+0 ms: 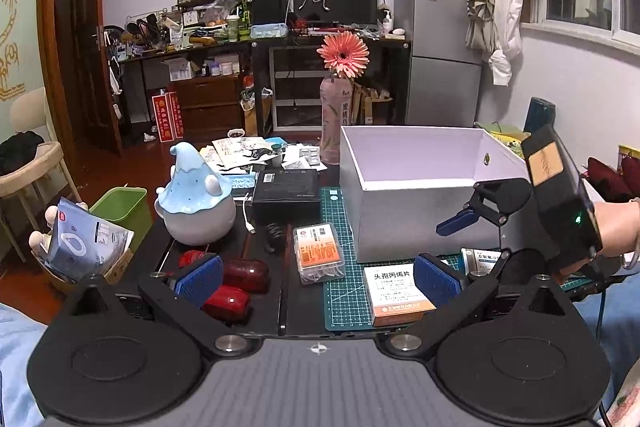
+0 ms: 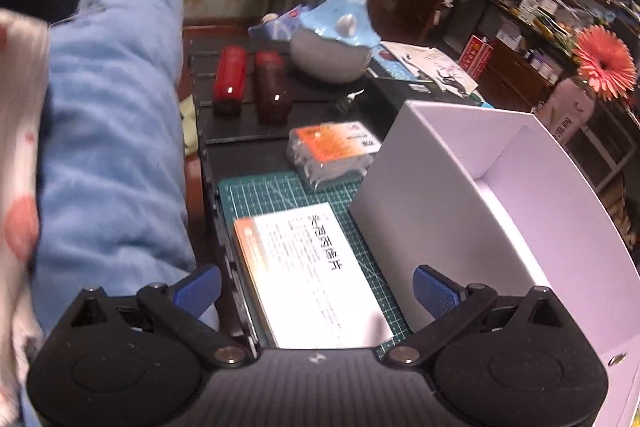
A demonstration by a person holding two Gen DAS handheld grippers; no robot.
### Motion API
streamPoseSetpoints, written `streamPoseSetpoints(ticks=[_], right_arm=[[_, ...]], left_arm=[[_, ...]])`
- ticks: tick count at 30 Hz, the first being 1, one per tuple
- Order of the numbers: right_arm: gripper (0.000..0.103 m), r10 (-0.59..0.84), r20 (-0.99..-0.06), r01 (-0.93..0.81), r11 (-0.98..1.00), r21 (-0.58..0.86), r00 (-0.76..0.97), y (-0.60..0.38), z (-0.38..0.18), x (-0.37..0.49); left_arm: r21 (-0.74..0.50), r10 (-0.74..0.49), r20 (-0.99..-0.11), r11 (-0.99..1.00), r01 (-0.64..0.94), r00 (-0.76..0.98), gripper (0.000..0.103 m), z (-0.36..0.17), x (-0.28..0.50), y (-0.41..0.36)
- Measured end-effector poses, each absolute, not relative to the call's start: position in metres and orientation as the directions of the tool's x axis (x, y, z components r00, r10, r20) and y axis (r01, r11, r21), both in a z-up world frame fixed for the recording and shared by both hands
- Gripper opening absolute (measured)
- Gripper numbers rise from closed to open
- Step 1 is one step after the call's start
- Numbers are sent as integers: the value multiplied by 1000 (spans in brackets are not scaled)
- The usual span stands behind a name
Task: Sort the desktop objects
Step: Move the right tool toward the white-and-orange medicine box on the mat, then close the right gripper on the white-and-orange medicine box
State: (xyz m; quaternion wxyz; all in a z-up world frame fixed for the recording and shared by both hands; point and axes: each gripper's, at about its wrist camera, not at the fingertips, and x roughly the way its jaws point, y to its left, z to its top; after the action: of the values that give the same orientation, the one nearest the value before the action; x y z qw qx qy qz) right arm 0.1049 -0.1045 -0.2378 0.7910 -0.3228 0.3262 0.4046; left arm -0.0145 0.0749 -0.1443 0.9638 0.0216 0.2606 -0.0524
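Risk first: the right gripper, jaws spread wide around the white-and-orange cardboard medicine box on the green cutting mat, could pinch it skewed or knock the tall white open-topped storage box just beside it. That storage box looks empty. The left gripper, also spread and holding nothing, hovers above the clear plastic pill packet with an orange label.

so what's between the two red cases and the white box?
The clear packet with the orange label, lying partly on the green cutting mat, sits between the red cases and white box; left wrist view.
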Motion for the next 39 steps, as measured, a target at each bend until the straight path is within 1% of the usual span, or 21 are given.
streamPoseSetpoints(ticks=[6, 9, 14, 20, 27, 30, 36, 39], right_arm=[[101, 445, -773, -852, 472, -227, 452, -112, -245, 110], [92, 437, -783, -853, 475, -217, 443, -115, -250, 114], [92, 415, -798, -858, 457, -234, 438, -116, -258, 115], [91, 400, -814, -862, 456, -221, 421, -115, -265, 121], [91, 412, -823, -868, 461, -183, 392, -115, -267, 129], [85, 423, -827, -872, 465, -151, 369, -114, -267, 132], [85, 437, -829, -856, 509, -94, 351, -114, -265, 138], [85, 431, -830, -847, 524, -89, 354, -113, -265, 138]], left_arm=[[21, -84, -512, 994, 110, 855, 103, -144, -14, 72], [29, -81, -515, 993, 112, 853, 103, -145, -14, 71], [19, -85, -516, 994, 111, 852, 103, -144, -15, 72], [13, -94, -514, 993, 118, 853, 103, -143, -16, 71], [-5, -109, -515, 992, 124, 850, 103, -142, -17, 73], [-3, -108, -516, 992, 124, 850, 103, -141, -18, 72], [-3, -108, -513, 992, 124, 851, 103, -140, -20, 70], [6, -104, -510, 992, 124, 854, 103, -139, -22, 69]])
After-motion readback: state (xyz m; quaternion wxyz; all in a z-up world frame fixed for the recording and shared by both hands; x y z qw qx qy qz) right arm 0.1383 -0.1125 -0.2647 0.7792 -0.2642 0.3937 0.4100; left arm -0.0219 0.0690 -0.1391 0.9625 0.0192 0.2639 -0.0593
